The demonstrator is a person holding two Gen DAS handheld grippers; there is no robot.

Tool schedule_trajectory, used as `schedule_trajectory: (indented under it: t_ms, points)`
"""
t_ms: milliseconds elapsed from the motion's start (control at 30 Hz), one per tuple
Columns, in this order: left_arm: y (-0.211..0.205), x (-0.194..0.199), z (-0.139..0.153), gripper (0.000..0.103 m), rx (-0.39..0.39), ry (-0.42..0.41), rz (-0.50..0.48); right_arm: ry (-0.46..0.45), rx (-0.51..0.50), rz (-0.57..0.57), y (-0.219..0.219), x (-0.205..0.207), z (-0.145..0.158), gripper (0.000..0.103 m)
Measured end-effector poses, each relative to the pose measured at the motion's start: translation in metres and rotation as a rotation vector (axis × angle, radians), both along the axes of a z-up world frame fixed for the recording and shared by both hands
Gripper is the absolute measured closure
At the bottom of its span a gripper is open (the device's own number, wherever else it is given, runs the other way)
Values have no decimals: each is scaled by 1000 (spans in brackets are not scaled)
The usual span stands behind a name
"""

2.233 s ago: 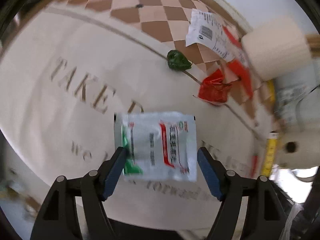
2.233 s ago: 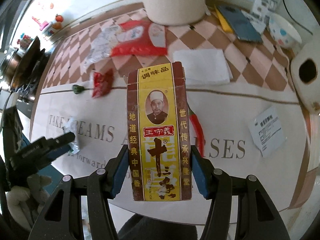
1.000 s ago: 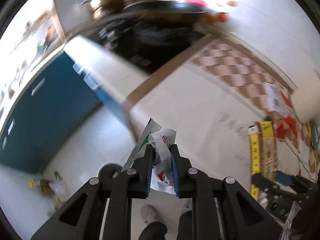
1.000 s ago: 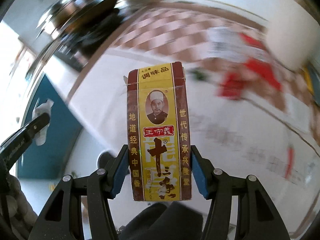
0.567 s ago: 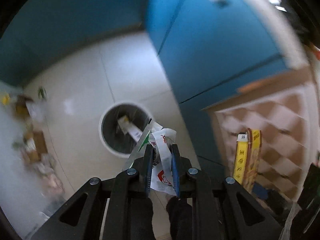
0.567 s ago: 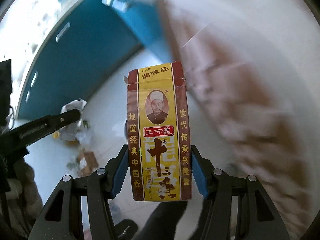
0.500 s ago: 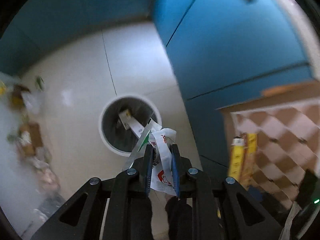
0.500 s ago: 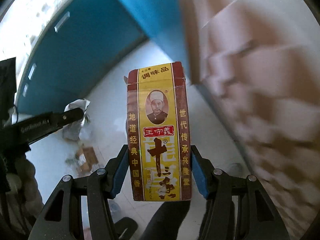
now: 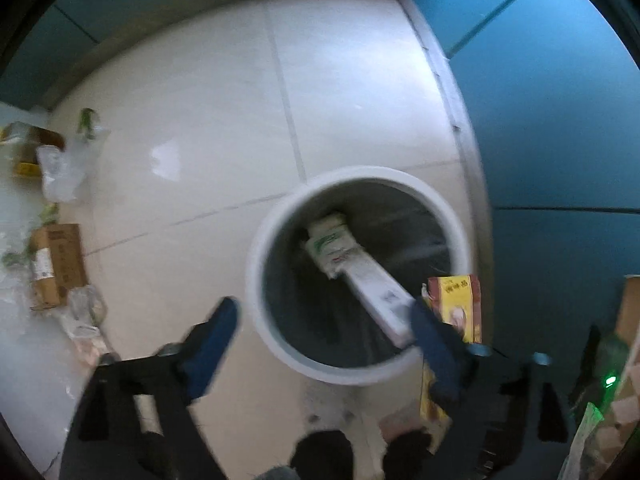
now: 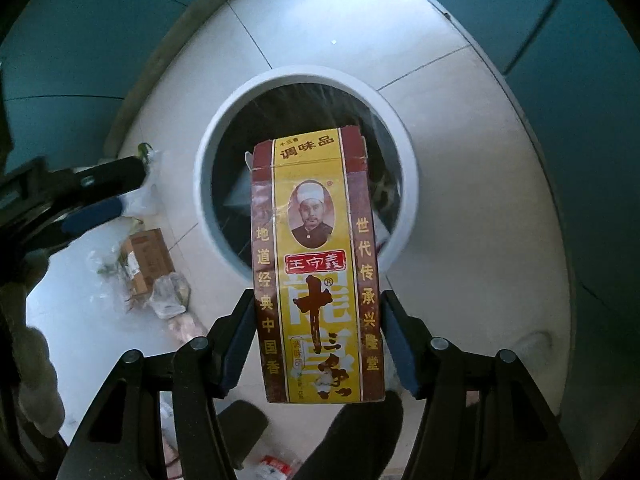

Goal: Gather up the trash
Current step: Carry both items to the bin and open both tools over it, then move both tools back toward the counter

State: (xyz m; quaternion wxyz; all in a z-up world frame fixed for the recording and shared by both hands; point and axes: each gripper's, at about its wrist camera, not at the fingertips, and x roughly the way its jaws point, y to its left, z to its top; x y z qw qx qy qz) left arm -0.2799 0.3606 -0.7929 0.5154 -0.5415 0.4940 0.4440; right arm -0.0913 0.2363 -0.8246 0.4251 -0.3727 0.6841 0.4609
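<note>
Cardboard spice box (image 10: 316, 264) sits loose between the opening right tongs (image 10: 318, 344) above the bin (image 10: 404, 152), and may clip its rim; left tongs (image 9: 324, 340) gape empty

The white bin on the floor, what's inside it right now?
Inside the bin a long white box leans against the wall, with a white and green packet at its far end. The bottom is dark, and the yellow box covers part of the opening.
</note>
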Motion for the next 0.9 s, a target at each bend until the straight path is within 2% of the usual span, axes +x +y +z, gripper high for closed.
schedule_trajectory:
  t_ms: [33, 67, 167, 367, 500, 633, 767, 900]
  points:
    - [-2, -6, 1, 2, 10, 12, 5, -6, 6, 9, 5, -2, -6, 16]
    - [-3, -11, 4, 2, 23, 31, 7, -8, 9, 15, 6, -3, -9, 9]
    - [-14, -17, 16, 2, 90, 104, -5, -40, 15, 31, 16, -4, -13, 3]
    - [-31, -16, 47, 0, 162, 106, -28, -125, 43, 81, 14, -10, 11, 0]
    - [-40, -14, 70, 0, 168, 113, -19, -209, 76, 117, 11, -8, 44, 0]
    - [-52, -12, 106, 0, 176, 116, -17, -253, 100, 124, 7, -8, 78, 0]
    - [-67, -11, 153, 0, 174, 109, -15, -271, 121, 127, 2, -9, 127, 0]
    - [-83, -11, 203, 0, 163, 82, -10, -275, 149, 128, -5, -12, 192, 0]
